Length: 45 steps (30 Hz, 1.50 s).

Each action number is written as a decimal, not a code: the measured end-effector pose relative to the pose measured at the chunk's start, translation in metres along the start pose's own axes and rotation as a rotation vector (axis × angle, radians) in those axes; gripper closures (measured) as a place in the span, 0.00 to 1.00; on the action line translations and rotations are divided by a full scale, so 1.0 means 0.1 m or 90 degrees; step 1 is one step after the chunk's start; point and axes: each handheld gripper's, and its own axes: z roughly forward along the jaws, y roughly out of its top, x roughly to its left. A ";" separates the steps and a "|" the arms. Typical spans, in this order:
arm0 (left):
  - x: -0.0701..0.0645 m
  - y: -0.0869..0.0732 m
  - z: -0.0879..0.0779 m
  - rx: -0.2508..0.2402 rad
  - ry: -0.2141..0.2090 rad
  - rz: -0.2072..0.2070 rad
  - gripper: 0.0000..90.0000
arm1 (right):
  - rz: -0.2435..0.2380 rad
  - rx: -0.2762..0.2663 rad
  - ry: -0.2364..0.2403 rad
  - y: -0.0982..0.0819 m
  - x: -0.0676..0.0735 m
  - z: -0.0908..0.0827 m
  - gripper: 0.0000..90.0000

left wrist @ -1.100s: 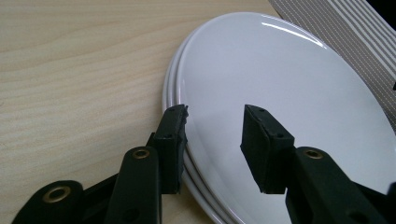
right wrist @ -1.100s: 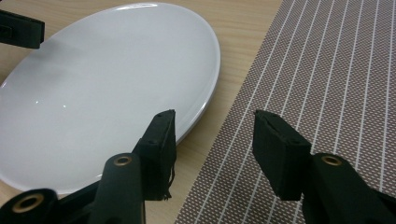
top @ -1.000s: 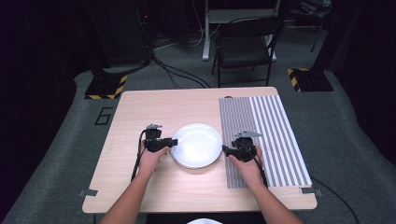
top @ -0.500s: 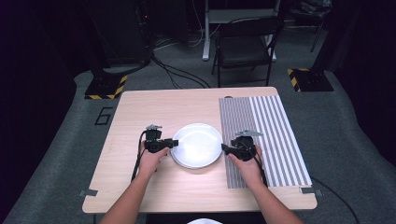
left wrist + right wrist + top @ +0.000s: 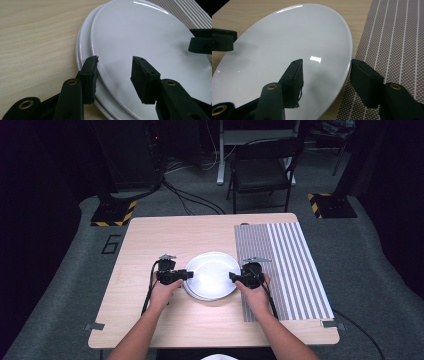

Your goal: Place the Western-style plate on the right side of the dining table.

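On the near middle of the wooden table point(image 5: 150, 250), two glossy white plates point(image 5: 211, 275) lie stacked, the upper one shifted slightly right, just beside a striped mat point(image 5: 290, 265). Left gripper point(image 5: 183, 275) straddles their left rim, jaws apart and just opening. Right gripper point(image 5: 235, 278) straddles the right rim, pads clear, also just opening.

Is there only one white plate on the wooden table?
No, the left gripper view shows a round white plate stacked on a second white plate, whose rim sticks out beneath it.
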 end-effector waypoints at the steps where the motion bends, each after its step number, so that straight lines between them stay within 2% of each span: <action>1: 0.00 0.00 0.00 0.001 0.000 0.001 0.63 | 0.002 0.004 0.002 0.00 -0.01 0.02 0.48; 4: -0.01 0.00 0.01 0.004 -0.003 0.004 0.63 | 0.030 0.017 0.014 -0.02 -0.03 0.07 0.50; 6: -0.01 -0.01 0.02 0.003 -0.006 0.002 0.62 | 0.036 0.018 0.022 -0.02 -0.03 0.08 0.50; 9: -0.02 -0.01 0.03 0.001 -0.006 -0.002 0.62 | 0.035 0.017 0.010 -0.01 -0.03 0.08 0.54; 12: -0.02 -0.02 0.05 0.004 -0.012 -0.005 0.62 | 0.037 0.014 0.014 0.00 -0.05 0.03 0.58; 18: -0.05 -0.02 0.09 0.005 -0.010 0.002 0.62 | 0.037 -0.003 0.018 0.05 -0.05 -0.05 0.58; 30: -0.11 -0.01 0.18 0.007 -0.029 0.006 0.62 | 0.037 0.000 0.018 0.06 -0.13 -0.18 0.57; 45: -0.22 0.03 0.29 0.011 -0.050 0.012 0.62 | 0.051 -0.004 0.009 0.03 -0.23 -0.32 0.57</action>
